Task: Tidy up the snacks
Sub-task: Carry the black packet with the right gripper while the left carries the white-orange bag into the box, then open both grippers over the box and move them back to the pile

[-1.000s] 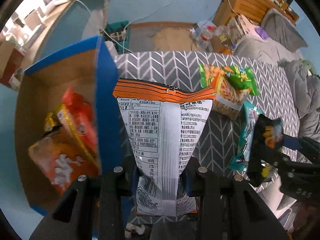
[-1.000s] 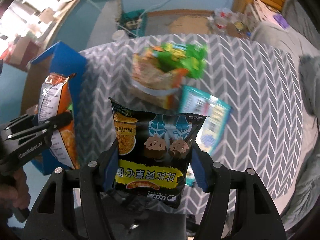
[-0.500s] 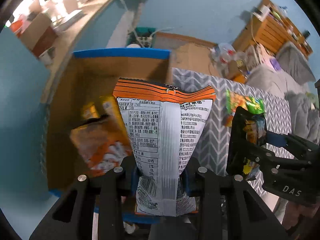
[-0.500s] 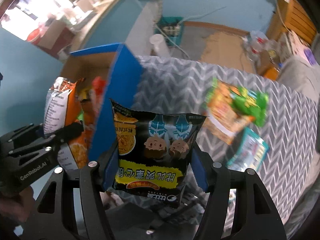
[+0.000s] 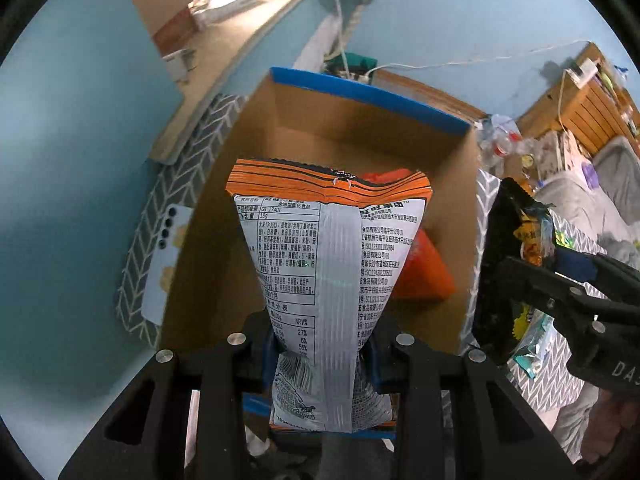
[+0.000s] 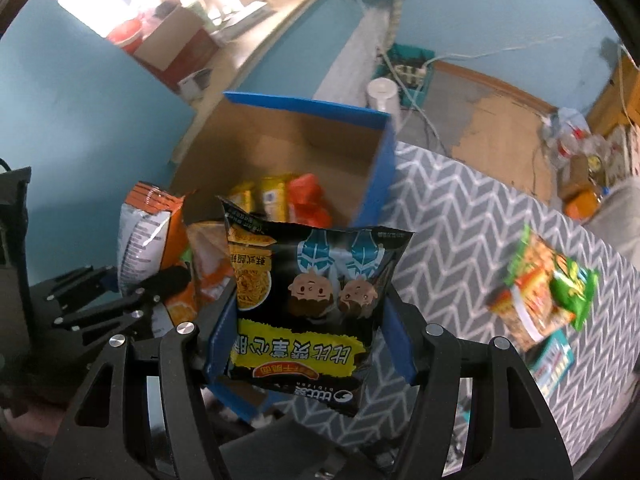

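Left wrist view: my left gripper point(image 5: 322, 354) clamps the orange-and-white snack bag point(image 5: 326, 280) above the blue-rimmed cardboard box point(image 5: 368, 94); a phone point(image 5: 164, 264) lies beside the box.

Right wrist view: my right gripper point(image 6: 308, 354) pinches the black noodle packet point(image 6: 308, 304) over the box's corner; a green-orange packet point(image 6: 544, 292) sits apart on the chevron cloth point(image 6: 460, 216).

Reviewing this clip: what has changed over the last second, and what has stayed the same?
Both grippers have swung from over the chevron cloth toward the blue-edged cardboard box. The left gripper now holds its orange-topped packet right over the box opening; the right gripper brings the black noodle packet up beside the box's near corner. Nothing was released: both grips are unchanged, and the green-and-orange packet stays on the cloth.
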`<control>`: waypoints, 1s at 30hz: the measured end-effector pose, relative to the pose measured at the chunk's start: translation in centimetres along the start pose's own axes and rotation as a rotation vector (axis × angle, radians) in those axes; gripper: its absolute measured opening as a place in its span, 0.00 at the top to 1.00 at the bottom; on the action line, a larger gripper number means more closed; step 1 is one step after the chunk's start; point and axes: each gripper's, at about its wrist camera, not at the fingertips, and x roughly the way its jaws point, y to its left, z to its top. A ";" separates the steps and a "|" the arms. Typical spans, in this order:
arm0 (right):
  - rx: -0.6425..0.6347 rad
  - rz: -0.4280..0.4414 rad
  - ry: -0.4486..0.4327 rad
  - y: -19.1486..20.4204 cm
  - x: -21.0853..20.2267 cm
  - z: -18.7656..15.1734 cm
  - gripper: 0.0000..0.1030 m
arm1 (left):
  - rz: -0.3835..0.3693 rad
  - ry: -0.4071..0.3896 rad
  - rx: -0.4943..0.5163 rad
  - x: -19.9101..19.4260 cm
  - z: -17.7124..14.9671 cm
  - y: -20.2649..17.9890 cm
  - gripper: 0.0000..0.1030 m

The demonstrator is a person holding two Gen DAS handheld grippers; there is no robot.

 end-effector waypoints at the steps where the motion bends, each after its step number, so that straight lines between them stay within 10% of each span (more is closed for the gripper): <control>1: -0.011 0.003 0.005 0.5 0.3 0.2 0.37 | 0.004 0.000 -0.006 0.1 0.0 0.4 0.66; 16: -0.062 0.036 0.081 4.3 5.1 2.7 0.37 | 0.046 0.055 -0.049 2.7 0.3 3.3 0.65; 23: -0.059 -0.004 0.074 4.5 5.5 2.9 0.24 | 0.067 0.043 -0.058 2.2 0.1 3.4 0.45; 30: -0.028 -0.015 0.066 3.7 4.5 2.7 0.24 | 0.057 0.029 -0.058 1.5 0.0 3.5 0.44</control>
